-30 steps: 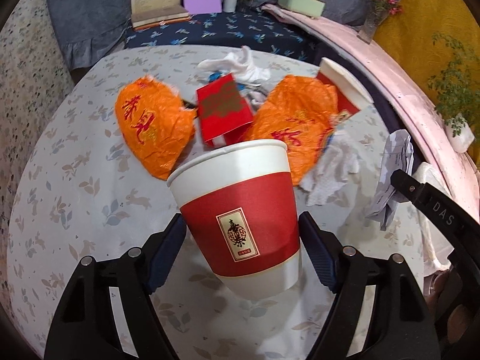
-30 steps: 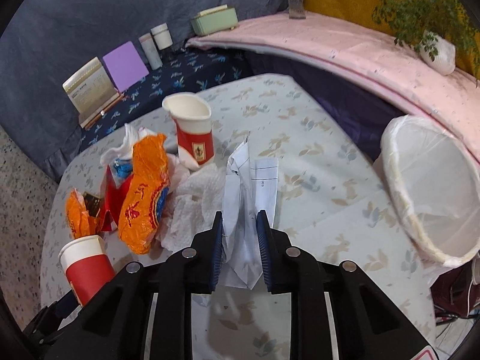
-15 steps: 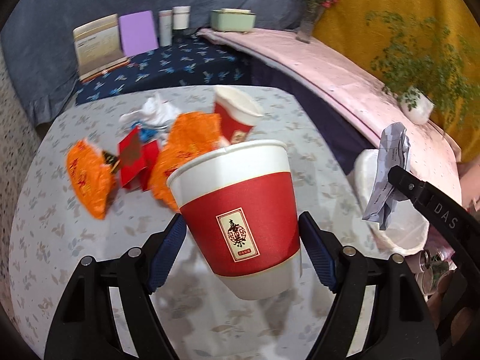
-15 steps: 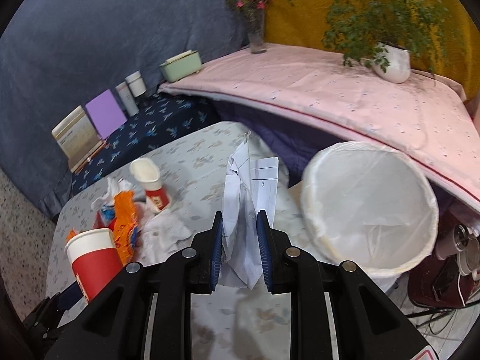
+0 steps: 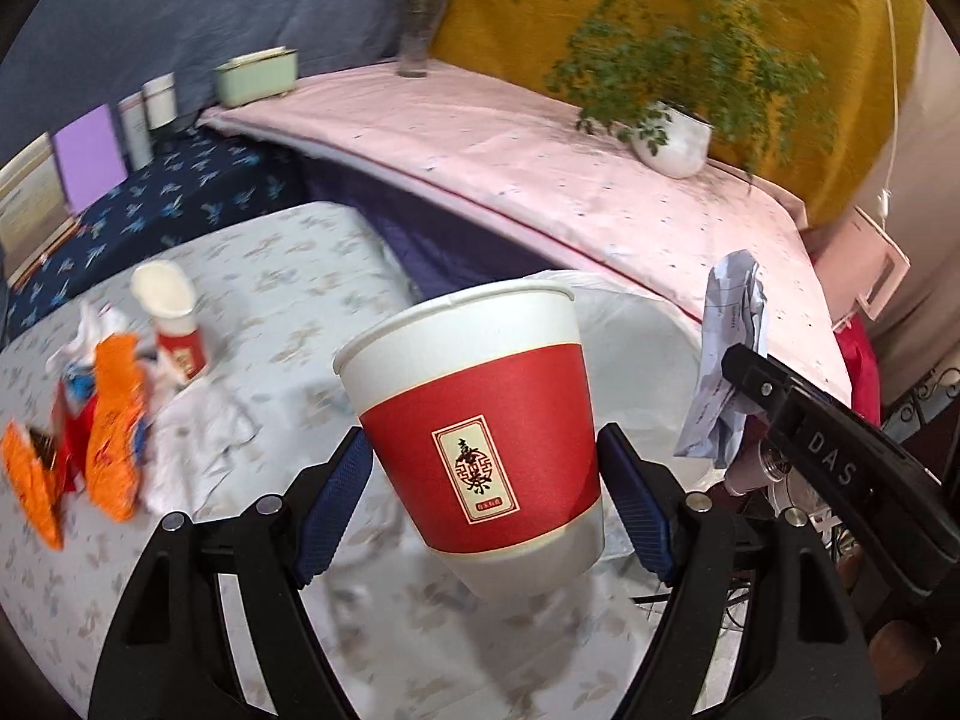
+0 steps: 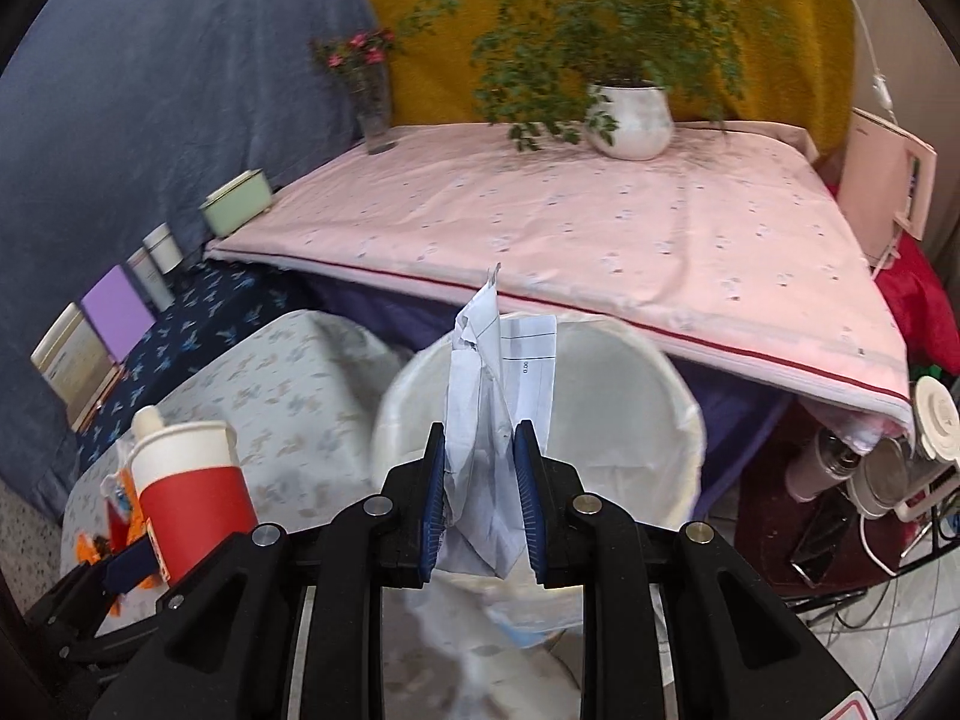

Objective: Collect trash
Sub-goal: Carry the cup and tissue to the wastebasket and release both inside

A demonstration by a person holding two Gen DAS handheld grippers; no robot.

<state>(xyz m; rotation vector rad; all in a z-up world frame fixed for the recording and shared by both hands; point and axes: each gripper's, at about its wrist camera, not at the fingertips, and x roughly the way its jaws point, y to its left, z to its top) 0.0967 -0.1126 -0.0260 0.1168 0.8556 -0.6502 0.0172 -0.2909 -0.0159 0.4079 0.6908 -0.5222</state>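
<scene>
My left gripper [image 5: 483, 480] is shut on a red and white paper cup [image 5: 480, 432], held upright above the table's right edge. The cup also shows in the right wrist view [image 6: 189, 480]. My right gripper [image 6: 480, 468] is shut on a crumpled white paper [image 6: 489, 420] and holds it over the white-lined trash bin [image 6: 672, 414]. The paper shows in the left wrist view [image 5: 729, 360], with the bin [image 5: 636, 330] behind the cup. On the table lie a second paper cup [image 5: 171, 318], orange wrappers [image 5: 114, 420] and white tissue [image 5: 192, 438].
The floral table [image 5: 282, 252] is at the left. A pink-covered bench [image 6: 600, 228] with a potted plant [image 6: 630, 114] and a flower vase [image 6: 372, 108] stands behind the bin. Bottles, cables and clutter [image 6: 870, 480] lie at the right of the bin.
Both grippers have swung right, away from the trash pile on the table. The paper is now over the bin and the cup is near the bin. Both grips are unchanged.
</scene>
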